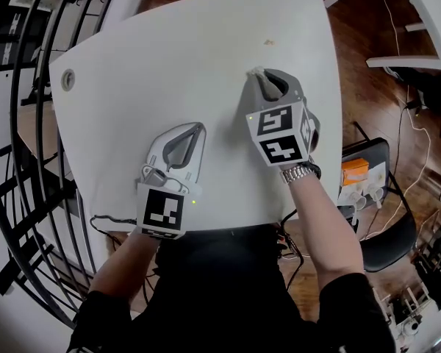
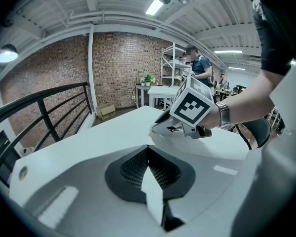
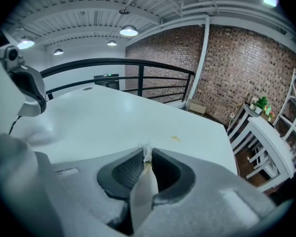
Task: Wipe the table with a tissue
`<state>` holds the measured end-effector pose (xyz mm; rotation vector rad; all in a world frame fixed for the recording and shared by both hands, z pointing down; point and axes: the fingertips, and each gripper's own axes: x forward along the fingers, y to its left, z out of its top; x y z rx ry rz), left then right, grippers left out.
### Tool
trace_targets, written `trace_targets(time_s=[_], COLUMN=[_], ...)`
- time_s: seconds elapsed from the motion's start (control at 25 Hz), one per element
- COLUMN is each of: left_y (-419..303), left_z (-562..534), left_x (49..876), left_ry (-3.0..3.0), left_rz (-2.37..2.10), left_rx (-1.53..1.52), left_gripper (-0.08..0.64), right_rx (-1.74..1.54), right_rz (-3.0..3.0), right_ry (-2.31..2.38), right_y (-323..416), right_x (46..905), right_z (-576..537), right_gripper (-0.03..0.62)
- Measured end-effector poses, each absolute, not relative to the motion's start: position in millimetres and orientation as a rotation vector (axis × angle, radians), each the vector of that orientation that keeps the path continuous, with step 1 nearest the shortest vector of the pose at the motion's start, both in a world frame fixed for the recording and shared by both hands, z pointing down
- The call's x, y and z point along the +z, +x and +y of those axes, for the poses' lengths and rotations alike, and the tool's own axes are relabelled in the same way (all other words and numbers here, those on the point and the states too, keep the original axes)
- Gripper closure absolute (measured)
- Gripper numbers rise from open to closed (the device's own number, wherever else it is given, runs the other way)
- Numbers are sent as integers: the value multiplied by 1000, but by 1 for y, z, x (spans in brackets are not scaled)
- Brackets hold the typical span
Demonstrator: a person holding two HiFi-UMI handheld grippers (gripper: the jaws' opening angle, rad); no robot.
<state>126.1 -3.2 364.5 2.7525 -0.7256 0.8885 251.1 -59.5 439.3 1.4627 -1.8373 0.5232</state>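
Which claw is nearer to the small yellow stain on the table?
Right. The right claw, pinching a tissue, sits just short of the stain. The left claw lies farther back and to the left of it.

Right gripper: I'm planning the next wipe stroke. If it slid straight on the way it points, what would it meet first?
Bare table first, then probably the small yellowish spot, which lies just right of the right gripper's line. The tissue in its jaws leads.
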Motion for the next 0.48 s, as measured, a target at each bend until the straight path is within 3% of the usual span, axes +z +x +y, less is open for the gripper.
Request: trace_targets(time_s=[0.48], left_y=[127], left_z=[-9], left_x=[368], left_ry=[2731], left_rz=[-745], left_rx=[897], left_gripper=[543], right_rx=[541], right_rz=[-1808], right_ry=[1547], right_y=[284], right_x=[435], right_z=[-81], right_gripper=[549])
